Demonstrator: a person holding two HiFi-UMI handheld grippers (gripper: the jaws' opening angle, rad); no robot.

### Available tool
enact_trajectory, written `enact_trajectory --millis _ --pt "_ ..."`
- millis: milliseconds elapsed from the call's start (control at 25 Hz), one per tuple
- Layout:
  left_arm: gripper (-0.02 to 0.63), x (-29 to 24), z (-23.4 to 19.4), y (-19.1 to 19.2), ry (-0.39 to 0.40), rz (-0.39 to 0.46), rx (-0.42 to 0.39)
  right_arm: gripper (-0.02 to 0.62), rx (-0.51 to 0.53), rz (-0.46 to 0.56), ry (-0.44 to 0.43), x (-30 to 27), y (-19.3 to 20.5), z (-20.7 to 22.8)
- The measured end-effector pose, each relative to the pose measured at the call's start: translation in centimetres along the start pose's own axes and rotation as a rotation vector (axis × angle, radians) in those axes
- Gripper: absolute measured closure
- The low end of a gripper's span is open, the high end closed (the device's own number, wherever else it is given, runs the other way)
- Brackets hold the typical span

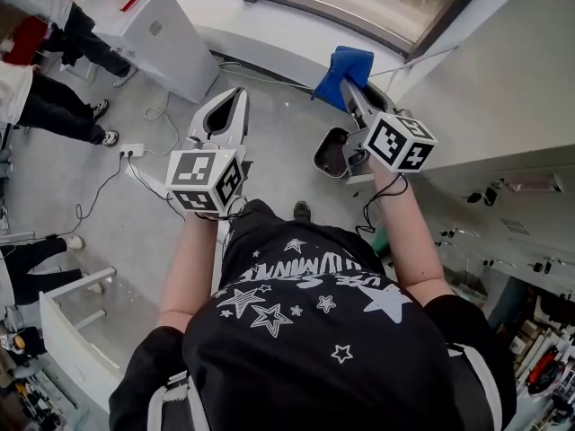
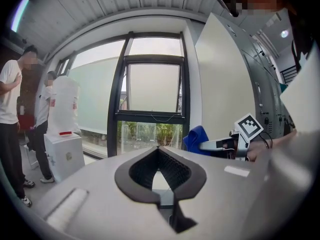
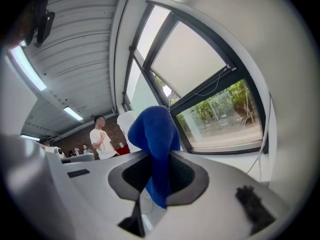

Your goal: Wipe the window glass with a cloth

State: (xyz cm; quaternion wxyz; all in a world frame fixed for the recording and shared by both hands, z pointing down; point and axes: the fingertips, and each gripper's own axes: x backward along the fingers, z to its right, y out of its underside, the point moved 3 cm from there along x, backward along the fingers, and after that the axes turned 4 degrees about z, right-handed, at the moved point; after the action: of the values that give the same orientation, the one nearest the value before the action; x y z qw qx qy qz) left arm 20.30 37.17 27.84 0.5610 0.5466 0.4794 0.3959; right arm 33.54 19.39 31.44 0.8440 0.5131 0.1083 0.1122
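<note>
The window glass (image 2: 152,94) stands ahead in a dark frame and also shows in the right gripper view (image 3: 200,64). A blue cloth (image 1: 346,65) is pinched in my right gripper (image 1: 347,83), held up near the window's lower right corner. In the right gripper view the cloth (image 3: 155,129) bulges above and hangs below the shut jaws (image 3: 159,156). My left gripper (image 1: 241,93) is held lower and to the left, its jaws closed on nothing (image 2: 158,150). From the left gripper view the cloth (image 2: 196,136) and the right gripper (image 2: 207,145) appear to the right.
A white cabinet (image 1: 162,30) stands by the window at left, with people (image 1: 54,106) beyond it. Cables and a power strip (image 1: 130,151) lie on the floor. A dark bin (image 1: 332,151) sits below the right gripper. A white wall panel (image 1: 503,79) is at right.
</note>
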Motion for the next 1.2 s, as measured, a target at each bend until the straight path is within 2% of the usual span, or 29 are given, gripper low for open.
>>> enact_trajectory --millis 320,560,920,1200 --pt "0.597 -2.1 -2.5 0.4 0.001 -0.013 0.015 0.522 0.004 -0.017 0.025 -2.3 0.0 1.2" --pt "0.597 -6.4 -6.2 0.1 0.054 -0.004 0.021 0.522 0.006 0.005 0.105 -5.7 -0.9 3.2" --pt "0.597 -15.6 -15.1 -0.8 0.146 -0.015 0.014 0.522 -0.003 0.046 0.223 -15.1 -2.3 5.9" --pt "0.597 -21.3 -22.7 -1.9 0.242 -0.044 0.021 0.522 -0.005 0.064 0.308 -23.3 -3.6 5.1"
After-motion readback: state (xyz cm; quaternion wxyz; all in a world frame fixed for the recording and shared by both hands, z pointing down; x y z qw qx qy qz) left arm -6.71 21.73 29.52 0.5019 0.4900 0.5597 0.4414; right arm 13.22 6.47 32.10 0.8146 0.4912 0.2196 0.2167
